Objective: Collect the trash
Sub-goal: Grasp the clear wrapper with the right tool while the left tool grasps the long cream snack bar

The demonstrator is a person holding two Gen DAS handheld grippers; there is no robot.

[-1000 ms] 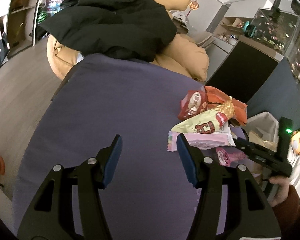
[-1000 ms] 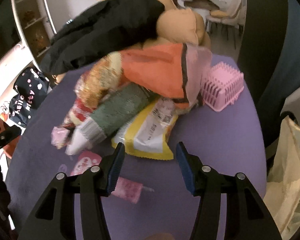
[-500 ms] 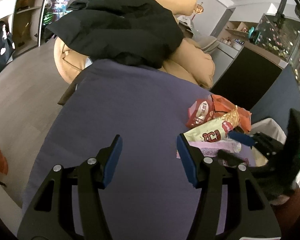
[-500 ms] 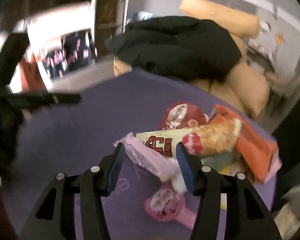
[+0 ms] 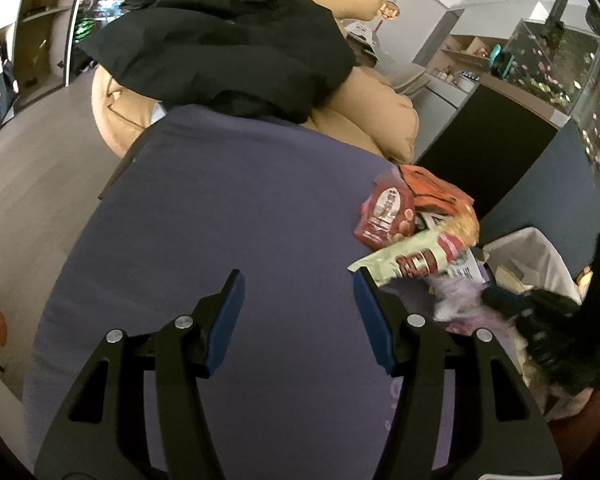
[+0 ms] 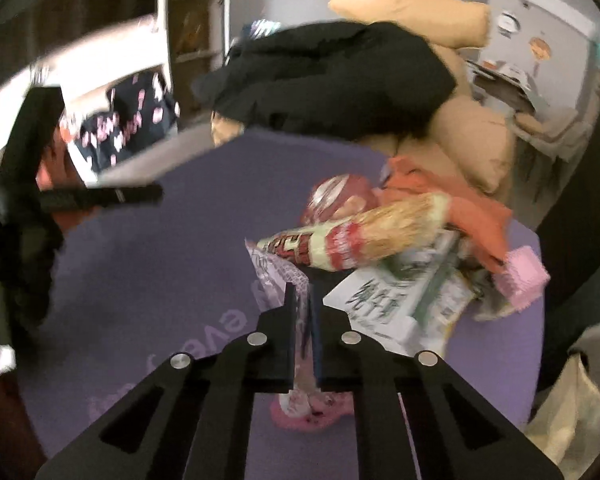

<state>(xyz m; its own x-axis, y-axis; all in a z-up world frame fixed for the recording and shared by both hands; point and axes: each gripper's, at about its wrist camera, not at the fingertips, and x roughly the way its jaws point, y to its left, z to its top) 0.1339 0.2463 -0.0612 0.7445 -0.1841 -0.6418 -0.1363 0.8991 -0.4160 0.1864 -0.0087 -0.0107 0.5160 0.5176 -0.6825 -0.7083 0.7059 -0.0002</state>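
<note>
Snack wrappers are piled on a purple cushion: a red packet, an orange bag and a cream-and-red packet. In the right wrist view the same cream-and-red packet lies over a white-and-green packet. My right gripper is closing, its jaws nearly together with a thin pink wrapper pinched between them. It shows blurred in the left wrist view as the right gripper. My left gripper hangs open over bare cushion, left of the pile, holding nothing.
A bin with a pale liner stands off the cushion's right edge. A black jacket lies on tan pillows at the far end. A pink basket sits behind the pile, a pink packet below my right jaws.
My right gripper swung over to the near side of the pile and went from wide open to nearly shut on the pink wrapper. The left gripper stayed open, almost still.
</note>
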